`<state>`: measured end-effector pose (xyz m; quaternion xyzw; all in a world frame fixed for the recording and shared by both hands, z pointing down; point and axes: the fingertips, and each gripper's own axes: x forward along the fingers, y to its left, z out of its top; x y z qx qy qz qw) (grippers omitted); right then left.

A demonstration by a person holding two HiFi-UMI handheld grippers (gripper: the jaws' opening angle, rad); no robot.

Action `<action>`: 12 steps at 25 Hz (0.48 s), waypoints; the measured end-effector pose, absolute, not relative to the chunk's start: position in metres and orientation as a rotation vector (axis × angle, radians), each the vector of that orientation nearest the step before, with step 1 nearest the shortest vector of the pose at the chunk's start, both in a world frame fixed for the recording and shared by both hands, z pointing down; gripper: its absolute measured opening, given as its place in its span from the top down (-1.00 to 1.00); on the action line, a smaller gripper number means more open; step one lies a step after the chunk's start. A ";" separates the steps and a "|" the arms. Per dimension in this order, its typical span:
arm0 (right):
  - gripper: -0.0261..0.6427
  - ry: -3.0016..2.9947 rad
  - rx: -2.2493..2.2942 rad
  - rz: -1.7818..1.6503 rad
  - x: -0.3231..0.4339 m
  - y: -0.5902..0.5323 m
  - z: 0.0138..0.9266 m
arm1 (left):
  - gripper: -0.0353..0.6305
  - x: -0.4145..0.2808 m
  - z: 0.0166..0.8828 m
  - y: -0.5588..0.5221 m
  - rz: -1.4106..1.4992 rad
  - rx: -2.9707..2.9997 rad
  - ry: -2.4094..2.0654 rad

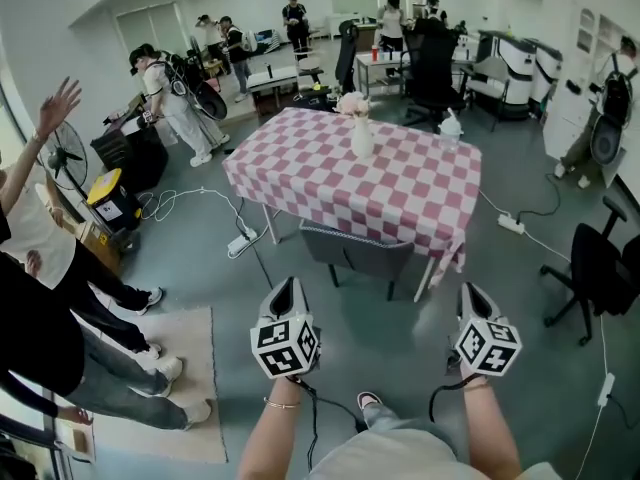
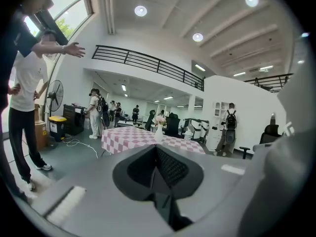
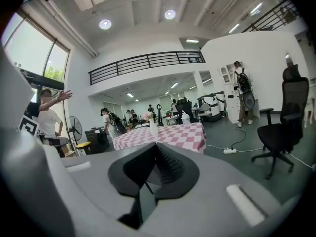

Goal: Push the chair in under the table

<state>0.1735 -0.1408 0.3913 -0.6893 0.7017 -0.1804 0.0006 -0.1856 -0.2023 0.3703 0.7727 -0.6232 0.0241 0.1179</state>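
Note:
A grey chair [image 1: 358,253] stands at the near side of the table [image 1: 400,193], its back tucked against the pink-and-white checked cloth. On the table stand a white vase with flowers [image 1: 362,133] and a bottle [image 1: 450,128]. My left gripper [image 1: 285,286] and right gripper [image 1: 470,290] hover side by side a little short of the chair, touching nothing. Both point toward the table. In the left gripper view the left gripper [image 2: 157,149] is shut and empty, the table [image 2: 133,138] beyond it. In the right gripper view the right gripper [image 3: 157,146] is also shut and empty.
Several people [image 1: 40,298] stand close on the left beside a rug [image 1: 190,368] and a floor fan [image 1: 65,153]. A black office chair [image 1: 590,268] stands at the right. Power strips with cables [image 1: 511,224] lie on the floor by the table.

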 end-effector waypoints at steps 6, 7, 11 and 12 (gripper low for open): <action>0.89 2.227 -2.277 -0.508 0.183 -0.118 0.393 | 0.89 -0.183 0.375 -0.184 0.078 2.263 -1.802; 0.89 2.245 -2.315 -0.465 0.184 -0.116 0.391 | 0.89 -0.182 0.375 -0.182 0.073 2.261 -1.800; 0.89 2.247 -2.366 -0.384 0.189 -0.111 0.380 | 0.89 -0.175 0.373 -0.179 0.065 2.272 -1.792; 0.89 2.244 -2.364 -0.380 0.189 -0.112 0.378 | 0.89 -0.173 0.373 -0.178 0.065 2.277 -1.790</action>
